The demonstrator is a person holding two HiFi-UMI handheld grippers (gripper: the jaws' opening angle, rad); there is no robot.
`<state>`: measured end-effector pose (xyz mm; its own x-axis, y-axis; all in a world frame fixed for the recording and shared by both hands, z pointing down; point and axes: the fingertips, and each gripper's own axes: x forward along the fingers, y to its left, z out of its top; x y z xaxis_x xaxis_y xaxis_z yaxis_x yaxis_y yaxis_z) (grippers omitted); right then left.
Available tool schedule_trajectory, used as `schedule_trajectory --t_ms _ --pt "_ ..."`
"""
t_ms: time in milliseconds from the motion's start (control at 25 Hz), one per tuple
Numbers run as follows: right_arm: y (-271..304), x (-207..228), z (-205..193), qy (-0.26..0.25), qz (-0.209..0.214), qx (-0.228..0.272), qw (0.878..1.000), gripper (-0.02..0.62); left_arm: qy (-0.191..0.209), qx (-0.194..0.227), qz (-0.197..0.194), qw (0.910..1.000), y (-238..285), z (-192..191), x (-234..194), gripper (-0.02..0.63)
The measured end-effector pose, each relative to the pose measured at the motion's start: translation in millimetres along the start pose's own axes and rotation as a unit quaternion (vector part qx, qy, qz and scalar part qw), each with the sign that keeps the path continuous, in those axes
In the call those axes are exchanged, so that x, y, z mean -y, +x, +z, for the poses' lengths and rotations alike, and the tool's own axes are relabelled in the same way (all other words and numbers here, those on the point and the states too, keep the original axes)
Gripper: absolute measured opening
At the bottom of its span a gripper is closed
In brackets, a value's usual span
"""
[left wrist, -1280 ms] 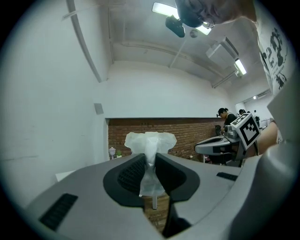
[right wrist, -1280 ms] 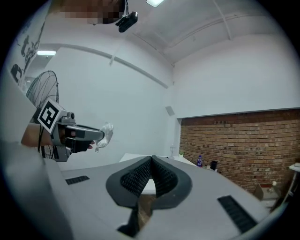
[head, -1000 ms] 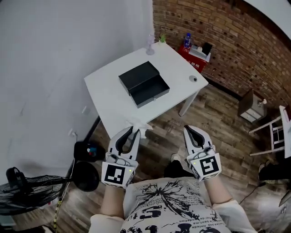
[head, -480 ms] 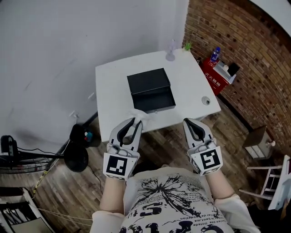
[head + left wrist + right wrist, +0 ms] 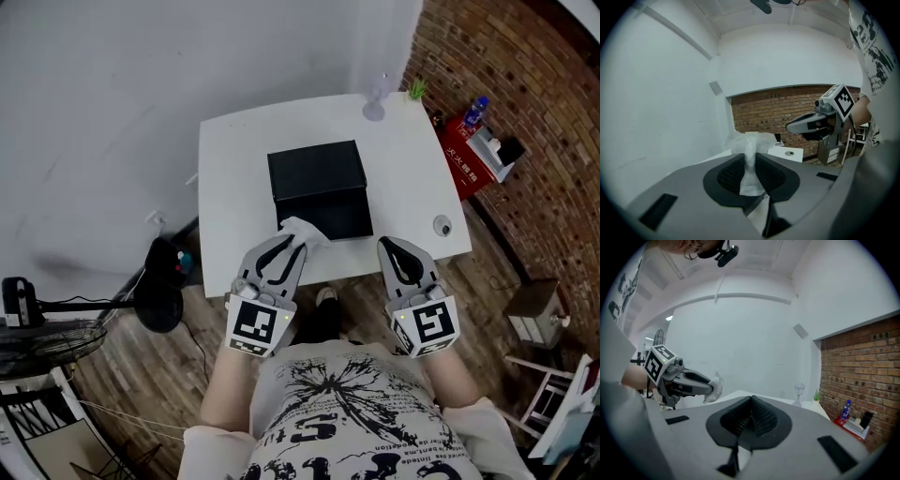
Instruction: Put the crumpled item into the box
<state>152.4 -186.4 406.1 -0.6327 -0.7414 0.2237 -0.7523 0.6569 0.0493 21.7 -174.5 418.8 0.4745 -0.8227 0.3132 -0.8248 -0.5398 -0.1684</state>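
Note:
My left gripper [image 5: 293,246] is shut on a crumpled white tissue [image 5: 302,228], which sticks out past the jaw tips just in front of the open tray of the black box [image 5: 321,187]. In the left gripper view the tissue [image 5: 751,159] is pinched between the dark pads and fans out above them. The box stands on the white table [image 5: 225,187], its lid part further back and the open tray nearer me. My right gripper [image 5: 392,249] is shut with nothing in it, over the table's near edge right of the box. From the right gripper view the left gripper [image 5: 710,386] shows with the tissue [image 5: 716,387] at its tip.
A small lamp [image 5: 376,97] and a little plant [image 5: 416,90] stand at the table's far right corner. A round grey object [image 5: 442,225] lies near the right front edge. A red crate [image 5: 480,148] with a bottle stands by the brick wall. A fan [image 5: 42,333] stands on the floor at left.
Both grippers have come closer to the table's near edge. The left gripper with the tissue now reaches the front of the open box tray. The jaws have not changed.

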Motion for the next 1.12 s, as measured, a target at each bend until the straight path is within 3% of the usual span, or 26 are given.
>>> schedule_trajectory --t_ms 240,480,800,1120 --pt "55 38 -20 0.01 -0.009 -0.03 0.999 0.015 0.013 -0.051 -0.064 0.9966 78 -29 -16 0.081" --pt "100 48 -38 0.012 -0.006 -0.053 0.998 0.015 0.01 -0.118 -0.139 0.9832 141 -83 -28 0.081" --pt "128 70 -59 0.031 -0.024 -0.071 0.997 0.015 0.083 -0.207 -0.228 0.9477 189 -144 -14 0.081" --pt "142 86 -66 0.041 -0.035 -0.075 0.996 0.015 0.088 -0.255 -0.272 0.9236 216 -177 -1 0.084"
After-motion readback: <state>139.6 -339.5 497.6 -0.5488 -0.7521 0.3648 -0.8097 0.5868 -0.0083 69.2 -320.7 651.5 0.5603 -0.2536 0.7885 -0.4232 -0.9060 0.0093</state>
